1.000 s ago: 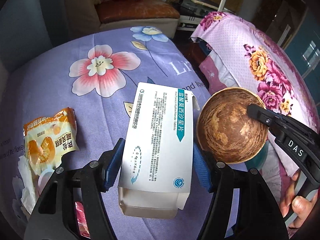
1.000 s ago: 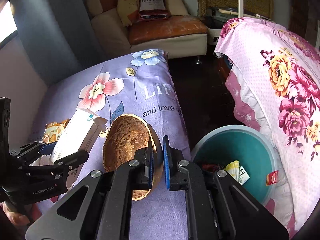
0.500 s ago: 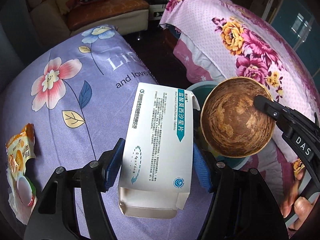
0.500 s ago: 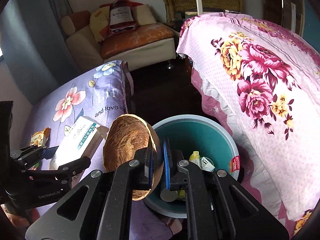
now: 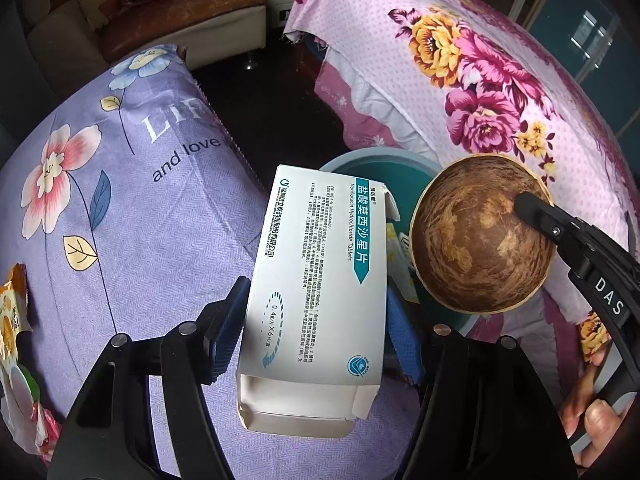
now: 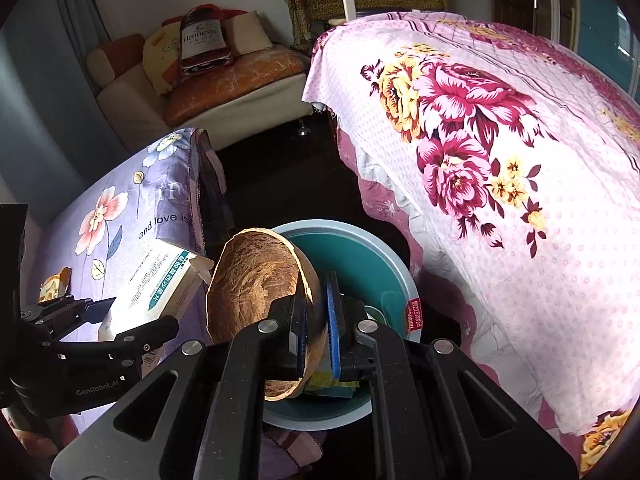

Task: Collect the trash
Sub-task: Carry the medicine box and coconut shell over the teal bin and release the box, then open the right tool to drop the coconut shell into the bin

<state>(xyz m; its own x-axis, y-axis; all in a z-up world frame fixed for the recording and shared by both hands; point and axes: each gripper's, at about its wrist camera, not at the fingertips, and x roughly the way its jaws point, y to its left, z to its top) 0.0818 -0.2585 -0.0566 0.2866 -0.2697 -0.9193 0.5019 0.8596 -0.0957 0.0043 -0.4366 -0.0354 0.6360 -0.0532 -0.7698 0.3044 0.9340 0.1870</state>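
Teal plastic marks the target: a round bin [image 6: 394, 280] stands on the dark floor in the gap between the purple flowered cloth [image 5: 132, 216] and the pink flowered bedspread [image 6: 500, 168], with a few wrappers already at its bottom. The right gripper [image 6: 316, 326] has its jaws squeezed almost together on the thin wall of a brown coconut shell [image 6: 256, 284], one pad inside the hollow and one outside, so the shell stands on edge with its rim running away from the camera. From that wrist the shell hangs over the near left part of the bin's mouth, so it seems the nearer of the two loads to a clean drop. The left gripper [image 5: 312, 332] stands about half open, its blue pads pressing both long sides of a white and teal medicine box [image 5: 320, 276]. The box's long axis runs forward along the fingers, its torn open end toward the camera. Its far end reaches the bin's near left rim, while most of the box is over the purple cloth, so my guess is that it needs carrying a little further right before release. More wrappers [image 5: 16, 320] lie on the cloth, well to the left.
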